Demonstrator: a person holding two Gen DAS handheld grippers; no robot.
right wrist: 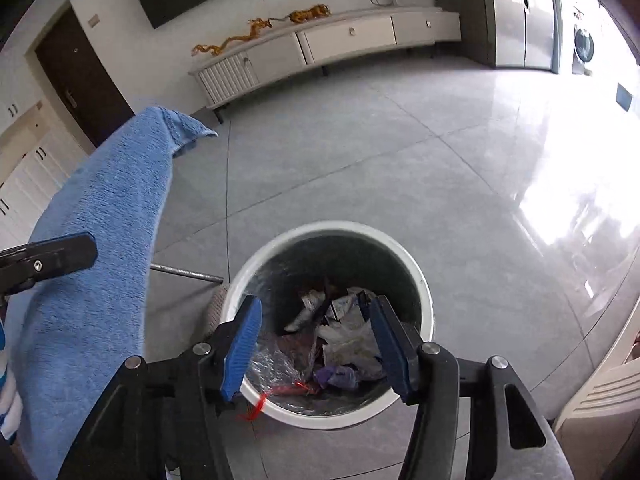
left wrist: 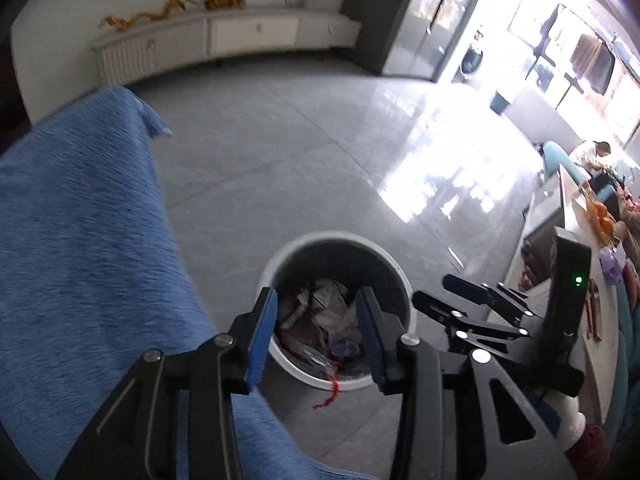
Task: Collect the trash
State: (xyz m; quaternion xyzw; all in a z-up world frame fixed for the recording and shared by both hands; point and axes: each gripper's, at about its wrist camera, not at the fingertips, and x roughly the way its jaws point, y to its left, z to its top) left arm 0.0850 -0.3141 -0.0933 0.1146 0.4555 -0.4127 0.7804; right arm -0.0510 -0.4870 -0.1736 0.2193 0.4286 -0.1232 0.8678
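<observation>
- The trash (right wrist: 348, 344) lies in a heap at the bottom of a round white bin (right wrist: 424, 292). There are crumpled white wrappers, clear plastic, and a purple scrap.
- A red string (right wrist: 256, 406) hangs over the near rim of the bin and droops down the outside. It looks like it did not fall all the way in.
- The bin stands on a shiny grey tile floor (right wrist: 400, 168), so things let go from above can drop straight into it.
- The right gripper (right wrist: 316, 344) hangs right over the bin and points down into it. Its two blue pads are apart, and nothing is between them.
- The left gripper (left wrist: 316, 328) is just beside it, also over the bin and pointing down. Its blue pads stand apart too, a bit closer together, and they hold nothing.
- Both tongs are open and empty above the bin, which fits with trash being dropped in here. That is a guess from how things lie.
- A blue towel (right wrist: 100, 240) hangs over something on the left side, close to the bin. It is not in the bin and does not look like trash.
- Far off, a long white cabinet (right wrist: 344, 40) stands by the wall with a golden dragon (right wrist: 232, 42) on top.
- In the left view, a table (left wrist: 576, 216) with oranges (left wrist: 600, 216) sits at the right edge, and a person is bent over far behind it.
</observation>
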